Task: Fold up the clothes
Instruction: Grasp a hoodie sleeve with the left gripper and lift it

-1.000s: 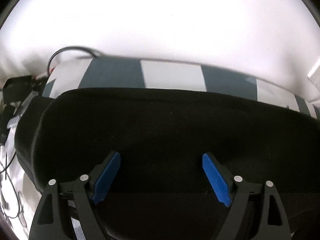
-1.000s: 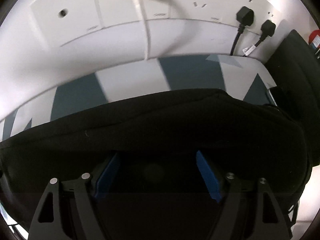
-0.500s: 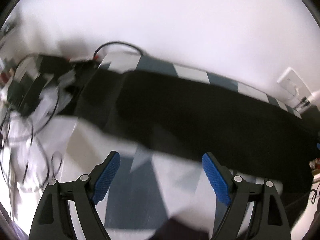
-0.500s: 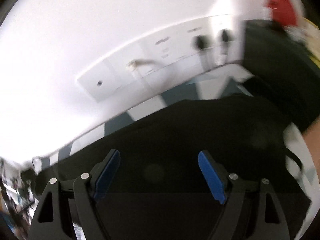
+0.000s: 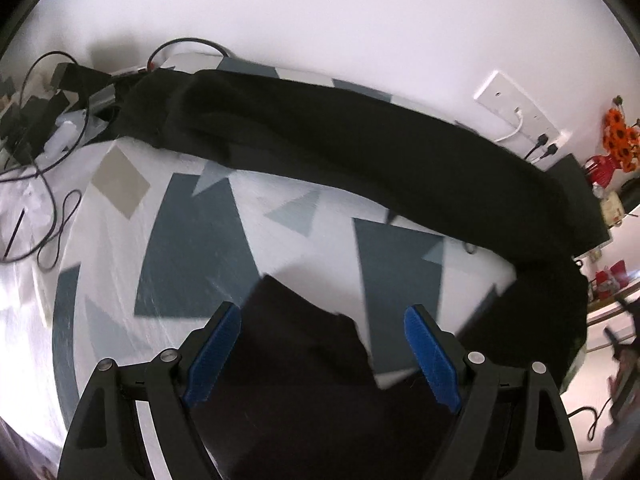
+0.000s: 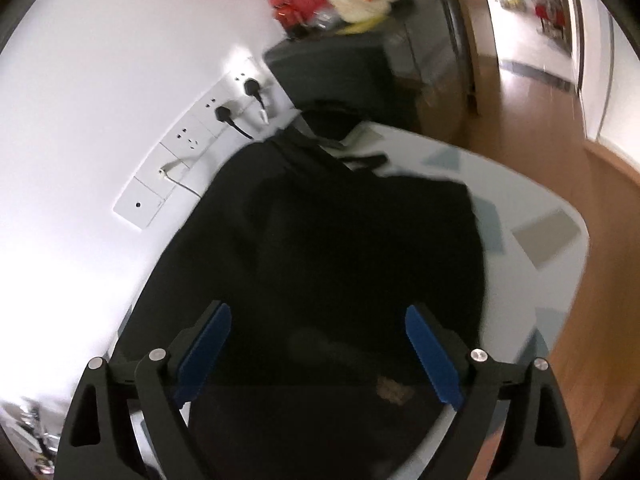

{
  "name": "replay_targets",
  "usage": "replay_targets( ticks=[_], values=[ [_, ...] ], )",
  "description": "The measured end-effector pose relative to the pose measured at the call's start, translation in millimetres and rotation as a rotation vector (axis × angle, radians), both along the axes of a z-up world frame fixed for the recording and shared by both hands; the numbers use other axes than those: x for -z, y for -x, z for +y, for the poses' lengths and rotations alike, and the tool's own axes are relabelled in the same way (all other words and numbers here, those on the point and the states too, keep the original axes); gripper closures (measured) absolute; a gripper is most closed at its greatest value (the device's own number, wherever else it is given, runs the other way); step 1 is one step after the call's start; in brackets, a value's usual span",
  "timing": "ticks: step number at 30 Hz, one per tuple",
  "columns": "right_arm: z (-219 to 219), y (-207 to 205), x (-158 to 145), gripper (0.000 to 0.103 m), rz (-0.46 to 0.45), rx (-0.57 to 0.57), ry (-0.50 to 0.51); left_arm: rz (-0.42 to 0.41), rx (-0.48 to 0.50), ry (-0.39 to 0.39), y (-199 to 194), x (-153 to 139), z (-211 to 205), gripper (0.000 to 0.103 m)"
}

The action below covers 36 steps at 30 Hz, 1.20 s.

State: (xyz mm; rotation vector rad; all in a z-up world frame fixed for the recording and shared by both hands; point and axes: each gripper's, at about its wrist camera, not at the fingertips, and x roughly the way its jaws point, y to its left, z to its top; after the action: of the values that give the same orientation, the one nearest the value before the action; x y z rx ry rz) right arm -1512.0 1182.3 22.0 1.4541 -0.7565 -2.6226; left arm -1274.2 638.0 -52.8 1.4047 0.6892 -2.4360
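Both fisheye views bend straight lines hard toward the dark circular rim, and the white wall (image 5: 360,20) is blown out to glare across the upper frame. The black garment (image 6: 340,248) is so dark that its folds vanish. Motion blur smears the right edge of each view, and the wooden floor (image 6: 532,92) shines.

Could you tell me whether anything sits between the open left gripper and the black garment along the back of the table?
Nothing visible does. Between the left gripper and the black garment lies only bare patterned table; the cables sit off to the side.
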Motion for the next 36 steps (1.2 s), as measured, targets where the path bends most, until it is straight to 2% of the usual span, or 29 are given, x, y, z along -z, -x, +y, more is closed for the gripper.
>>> replay_targets(
  ticks=[6,9,13,16,19,23,26,28,36],
  values=[
    [23,-7,18,0.012,-0.023,-0.1,-0.026,-0.002,-0.14,0.056,-38,-5,30,0.018],
    [21,-9,20,0.012,-0.02,-0.211,-0.05,-0.027,-0.252,0.081,-61,-2,47,0.018],
    [9,-1,33,0.012,-0.018,-0.402,-0.058,-0.042,-0.447,0.056,-97,10,67,0.018],
    [4,4,42,0.012,-0.027,-0.471,-0.054,-0.064,-0.549,0.027,-112,22,75,0.018],
    [-1,9,45,0.01,-0.042,-0.511,-0.045,-0.062,-0.586,0.022,-112,24,77,0.018],
    [-3,12,39,0.01,-0.032,-0.551,-0.034,-0.095,-0.558,0.026,-98,31,76,0.018],
    [2,10,37,0.01,-0.028,-0.532,-0.016,-0.07,-0.581,-0.04,-102,36,70,0.02],
    [6,7,36,0.01,-0.031,-0.509,-0.001,-0.023,-0.591,-0.101,-112,33,67,0.038],
    [7,2,37,0.01,-0.038,-0.472,0.015,0.102,-0.622,-0.399,-144,44,58,0.04]
  ],
)
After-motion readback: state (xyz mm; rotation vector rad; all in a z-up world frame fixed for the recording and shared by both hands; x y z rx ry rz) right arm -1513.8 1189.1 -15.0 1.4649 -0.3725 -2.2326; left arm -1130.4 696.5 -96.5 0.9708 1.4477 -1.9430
